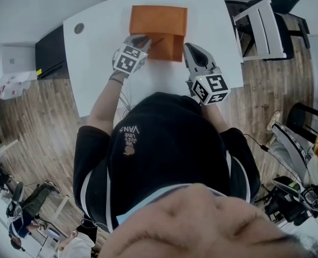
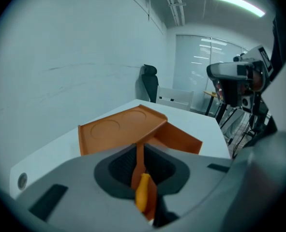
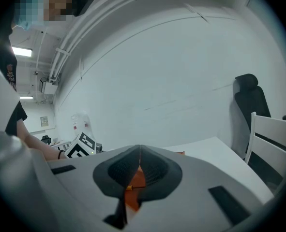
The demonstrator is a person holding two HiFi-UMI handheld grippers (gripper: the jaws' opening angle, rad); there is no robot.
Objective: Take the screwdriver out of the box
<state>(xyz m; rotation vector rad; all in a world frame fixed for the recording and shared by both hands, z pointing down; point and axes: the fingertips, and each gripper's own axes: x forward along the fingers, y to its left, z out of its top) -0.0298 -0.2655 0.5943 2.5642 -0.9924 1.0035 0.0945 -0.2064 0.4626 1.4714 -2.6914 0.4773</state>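
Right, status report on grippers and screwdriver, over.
Left gripper shut on box flap. Right gripper shut, at box right edge. Screwdriver not clearly visible.

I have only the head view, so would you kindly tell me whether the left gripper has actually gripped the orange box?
Observer: Yes. In the left gripper view, the left gripper has its jaws closed on a thin edge of the orange box.
Operator: Thank you. Is the right gripper open?
Observer: No. The right gripper view shows the right gripper with its jaws together. Some orange shows low in their gap, but I cannot tell whether they pinch anything.
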